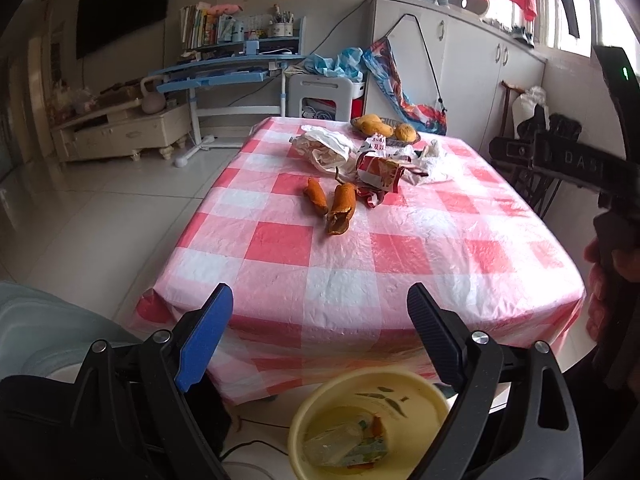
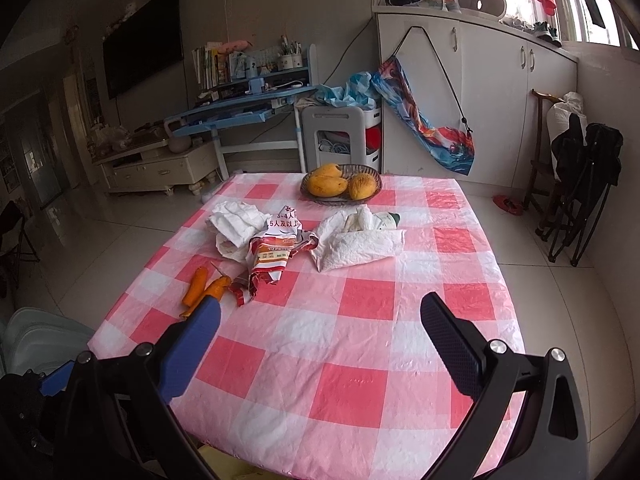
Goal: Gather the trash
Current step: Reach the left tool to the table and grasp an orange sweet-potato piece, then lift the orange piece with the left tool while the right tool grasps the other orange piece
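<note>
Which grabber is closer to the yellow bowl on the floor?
Left. The left gripper hangs open right above the yellow bowl at the table's near edge. The right gripper is open too, up over the checked tablecloth, farther from it.

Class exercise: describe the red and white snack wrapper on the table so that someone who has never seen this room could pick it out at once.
Start at the table with the pink checked tablecloth and find the basket of mangoes at its far edge. Nearer than the basket lies a cluster of litter; the snack wrapper sits in its middle, between two crumpled white papers. It alone is printed, red and white with lettering, torn open.
</note>
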`<move>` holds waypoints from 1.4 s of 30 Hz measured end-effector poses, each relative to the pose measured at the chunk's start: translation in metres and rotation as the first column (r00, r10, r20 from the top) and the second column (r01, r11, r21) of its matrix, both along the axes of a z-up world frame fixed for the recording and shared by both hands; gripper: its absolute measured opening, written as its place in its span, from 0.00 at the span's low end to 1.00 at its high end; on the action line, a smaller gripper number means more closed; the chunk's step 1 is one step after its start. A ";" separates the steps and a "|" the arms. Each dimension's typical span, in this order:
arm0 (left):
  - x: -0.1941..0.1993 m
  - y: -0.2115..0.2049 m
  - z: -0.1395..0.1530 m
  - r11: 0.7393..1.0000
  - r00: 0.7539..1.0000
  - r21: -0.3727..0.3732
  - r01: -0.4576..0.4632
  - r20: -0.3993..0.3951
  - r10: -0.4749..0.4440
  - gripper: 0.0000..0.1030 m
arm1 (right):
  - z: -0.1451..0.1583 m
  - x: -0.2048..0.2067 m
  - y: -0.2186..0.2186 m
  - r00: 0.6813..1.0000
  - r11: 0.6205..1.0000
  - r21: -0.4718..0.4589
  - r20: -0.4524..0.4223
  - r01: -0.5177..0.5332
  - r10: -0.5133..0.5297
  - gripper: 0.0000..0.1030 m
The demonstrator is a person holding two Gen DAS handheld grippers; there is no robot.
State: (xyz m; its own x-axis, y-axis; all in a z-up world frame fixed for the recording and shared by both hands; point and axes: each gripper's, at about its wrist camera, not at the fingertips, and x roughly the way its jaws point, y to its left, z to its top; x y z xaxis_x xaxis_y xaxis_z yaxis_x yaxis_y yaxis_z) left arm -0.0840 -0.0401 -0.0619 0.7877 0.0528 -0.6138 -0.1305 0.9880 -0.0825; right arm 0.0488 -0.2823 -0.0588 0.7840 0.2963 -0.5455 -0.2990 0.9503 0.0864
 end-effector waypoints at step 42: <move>0.141 0.016 -0.026 0.974 0.967 -0.179 0.141 -0.186 -0.175 0.17 | -0.002 0.022 -0.033 0.991 0.949 0.313 -0.133 0.020 0.023 0.93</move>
State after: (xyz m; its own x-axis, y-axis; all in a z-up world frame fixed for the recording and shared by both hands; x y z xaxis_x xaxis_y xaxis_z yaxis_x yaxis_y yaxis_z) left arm 0.0572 -0.0239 -0.0876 0.6384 -0.1766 -0.7492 -0.0040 0.9725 -0.2327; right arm 0.0712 -0.3151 -0.0609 0.7100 0.4700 -0.5244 -0.2654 0.8683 0.4190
